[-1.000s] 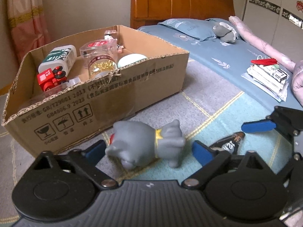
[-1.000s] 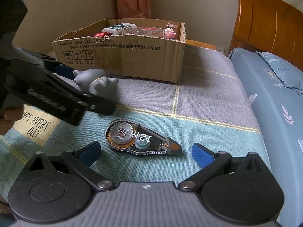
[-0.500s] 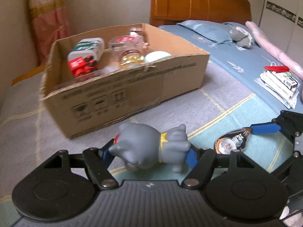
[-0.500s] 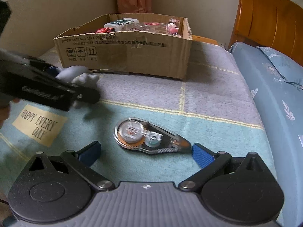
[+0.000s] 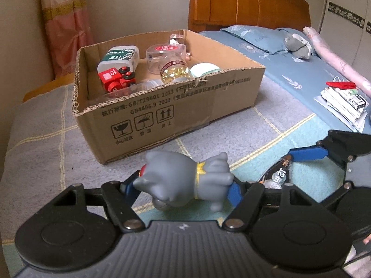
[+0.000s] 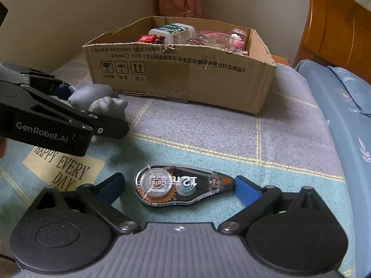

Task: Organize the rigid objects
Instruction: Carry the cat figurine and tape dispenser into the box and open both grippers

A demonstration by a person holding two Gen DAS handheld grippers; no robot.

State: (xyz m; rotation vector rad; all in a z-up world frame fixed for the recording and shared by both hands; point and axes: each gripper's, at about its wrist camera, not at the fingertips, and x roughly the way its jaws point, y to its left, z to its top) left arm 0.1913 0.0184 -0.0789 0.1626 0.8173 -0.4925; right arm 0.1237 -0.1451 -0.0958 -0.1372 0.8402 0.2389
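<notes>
**Grey cat figure gripped, tape dispenser between closing fingers**

Nearest in the left wrist view, the left gripper [image 5: 183, 188] has its blue fingers [image 5: 234, 194] clamped on the grey cat figure [image 5: 185, 180], one pad at the head end and one at the rear. The figure lies sideways between them, a yellow collar round its neck, and seems raised just clear of the bed cover [image 5: 41, 143].

Nearest in the right wrist view, the right gripper [image 6: 178, 188] straddles the clear correction tape dispenser [image 6: 180, 186], which lies flat on the teal part of the bed cover. The fingers are closing: the right pad [image 6: 247, 188] is at the dispenser's tip, while the left pad [image 6: 111, 185] stands apart from its round end, so the grip is not yet made.

Beyond both, the open cardboard box [image 5: 176, 113] sits on the grey checked part of the cover. Inside are a red toy train [image 5: 114, 78], a white bottle with a green label [image 5: 119, 58], a clear round container with a red label [image 5: 167, 56] and a jar of gold beads [image 5: 175, 73].

Farther right, a stack of papers [image 5: 343, 102] rests on the blue sheet, and a wooden headboard [image 5: 245, 7] stands at the back.
</notes>
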